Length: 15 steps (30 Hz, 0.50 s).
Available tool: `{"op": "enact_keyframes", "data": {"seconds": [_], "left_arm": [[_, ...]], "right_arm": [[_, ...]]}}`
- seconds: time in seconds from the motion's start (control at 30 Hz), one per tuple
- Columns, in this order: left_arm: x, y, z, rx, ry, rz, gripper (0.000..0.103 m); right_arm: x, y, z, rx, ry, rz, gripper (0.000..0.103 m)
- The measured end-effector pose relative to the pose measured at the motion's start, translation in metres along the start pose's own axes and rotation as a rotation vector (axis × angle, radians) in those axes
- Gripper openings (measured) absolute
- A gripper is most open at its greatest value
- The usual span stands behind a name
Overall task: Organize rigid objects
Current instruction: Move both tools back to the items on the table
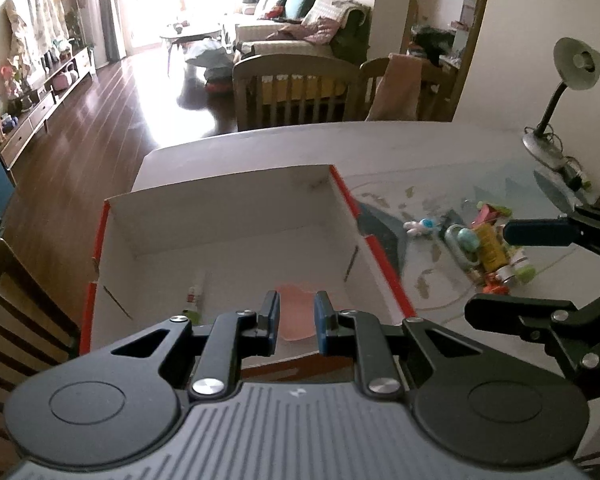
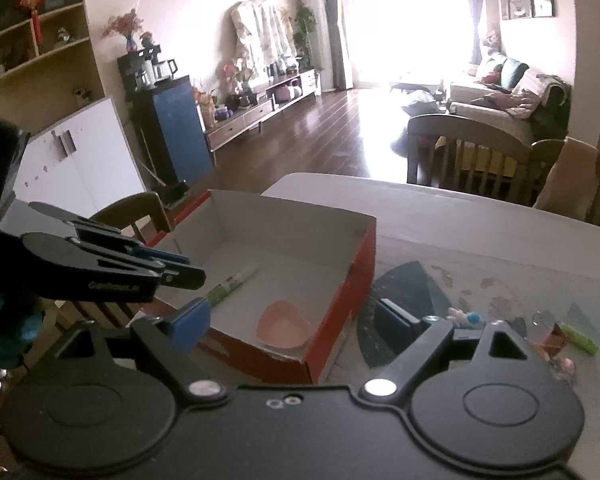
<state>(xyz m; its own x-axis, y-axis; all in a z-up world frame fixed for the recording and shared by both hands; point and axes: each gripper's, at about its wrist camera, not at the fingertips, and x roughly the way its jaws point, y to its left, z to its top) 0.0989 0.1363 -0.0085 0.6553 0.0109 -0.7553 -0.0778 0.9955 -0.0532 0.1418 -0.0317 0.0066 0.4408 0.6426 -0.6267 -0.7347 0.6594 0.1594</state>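
One box (image 2: 340,304); inside: one pink bowl (image 2: 283,328), one green-capped tube (image 2: 230,285).

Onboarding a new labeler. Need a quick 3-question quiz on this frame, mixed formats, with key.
1. True or false: the pink heart-shaped dish lies inside the red box.
2. Multiple choice: what lies in the box besides the dish? A) a green-and-white tube B) a desk lamp C) a small white and blue figure
3. Fill in: the left gripper hangs over the box with its fingers ____ and nothing between them.

Key: 1 true; 2 A; 3 open. The lamp and the small white and blue figure are on the table, outside the box. The right gripper is also open.
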Motion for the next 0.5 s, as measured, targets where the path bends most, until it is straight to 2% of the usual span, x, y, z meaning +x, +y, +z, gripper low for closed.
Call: {"op": "enact_keyframes", "data": {"seconds": [0.3,0.37,0.43,0.5], "left_arm": [[-0.014,-0.032,-0.006,0.006,-0.055,0.003,0.017],[-0.017,-0.039,-0.007,0.009,-0.068,0.004,0.019],[-0.017,-0.047,-0.007,0.001,-0.073,0.000,0.032],[-0.017,-0.055,-0.008,-0.005,-0.086,-0.015,0.063]], "right_arm": [[-0.031,-0.016,-0.015,0.019,-0.063,-0.004,0.095],[-0.040,-0.022,-0.020,0.025,-0.082,-0.015,0.099],[-0.050,-0.029,-0.025,0.026,-0.102,-0.021,0.103],[-0.059,-0.038,-0.030,0.030,-0.115,-0.032,0.103]]}}
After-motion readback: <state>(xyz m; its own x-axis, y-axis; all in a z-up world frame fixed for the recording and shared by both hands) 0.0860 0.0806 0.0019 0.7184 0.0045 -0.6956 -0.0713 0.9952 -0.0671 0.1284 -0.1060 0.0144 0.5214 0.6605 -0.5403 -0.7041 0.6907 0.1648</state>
